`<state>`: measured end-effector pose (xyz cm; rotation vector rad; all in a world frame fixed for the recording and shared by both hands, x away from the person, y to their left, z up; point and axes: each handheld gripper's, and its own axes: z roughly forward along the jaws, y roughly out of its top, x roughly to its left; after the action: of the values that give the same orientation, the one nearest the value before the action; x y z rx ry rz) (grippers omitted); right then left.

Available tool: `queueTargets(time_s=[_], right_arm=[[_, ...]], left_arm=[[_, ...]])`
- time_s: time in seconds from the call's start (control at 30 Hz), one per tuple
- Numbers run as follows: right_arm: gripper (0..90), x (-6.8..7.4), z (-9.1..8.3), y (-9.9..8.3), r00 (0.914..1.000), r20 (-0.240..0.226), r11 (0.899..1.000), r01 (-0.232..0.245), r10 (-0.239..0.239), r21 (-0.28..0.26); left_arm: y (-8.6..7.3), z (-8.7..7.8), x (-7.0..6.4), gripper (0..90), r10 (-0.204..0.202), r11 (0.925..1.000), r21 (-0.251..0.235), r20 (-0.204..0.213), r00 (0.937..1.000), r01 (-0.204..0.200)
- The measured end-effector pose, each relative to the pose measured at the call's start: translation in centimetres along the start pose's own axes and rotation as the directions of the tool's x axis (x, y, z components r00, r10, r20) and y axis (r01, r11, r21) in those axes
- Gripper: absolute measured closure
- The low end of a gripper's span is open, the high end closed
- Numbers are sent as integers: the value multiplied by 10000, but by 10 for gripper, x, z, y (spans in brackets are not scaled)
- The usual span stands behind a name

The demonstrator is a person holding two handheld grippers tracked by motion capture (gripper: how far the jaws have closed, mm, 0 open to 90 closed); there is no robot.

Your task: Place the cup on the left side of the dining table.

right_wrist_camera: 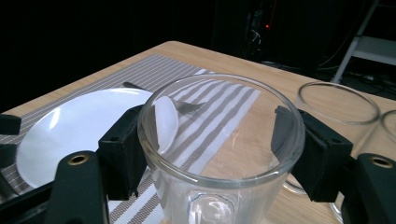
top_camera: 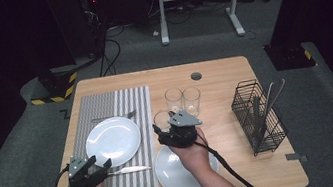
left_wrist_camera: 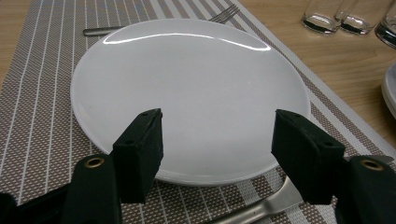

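A clear glass stands just right of the striped placemat. My right gripper reaches it from the front. In the right gripper view the glass sits deep between the two black pads, which press on its walls. A white plate lies on the placemat, with a fork behind it and a knife in front. My left gripper is open at the plate's near-left rim, beside the knife handle. Its jaws frame the plate and hold nothing.
Two more glasses stand close behind the held one. A second white plate lies at the front middle, under the right hand. A black wire basket with utensils stands at the right.
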<state>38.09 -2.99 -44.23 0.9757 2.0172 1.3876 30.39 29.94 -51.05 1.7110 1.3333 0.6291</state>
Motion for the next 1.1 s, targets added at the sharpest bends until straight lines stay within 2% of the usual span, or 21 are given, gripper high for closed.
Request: queueTargets(time_s=[0.7,1.1], right_arm=[[288,30,19,-3,9964,-823,9997,202,-188,158],[287,40,27,-11,9946,-1022,9987,232,-186,446]], left_arm=[[0,0,2,341,-28,10000,-32,45,10000,28],[0,0,5,340,-22,10000,-20,-25,10000,22]])
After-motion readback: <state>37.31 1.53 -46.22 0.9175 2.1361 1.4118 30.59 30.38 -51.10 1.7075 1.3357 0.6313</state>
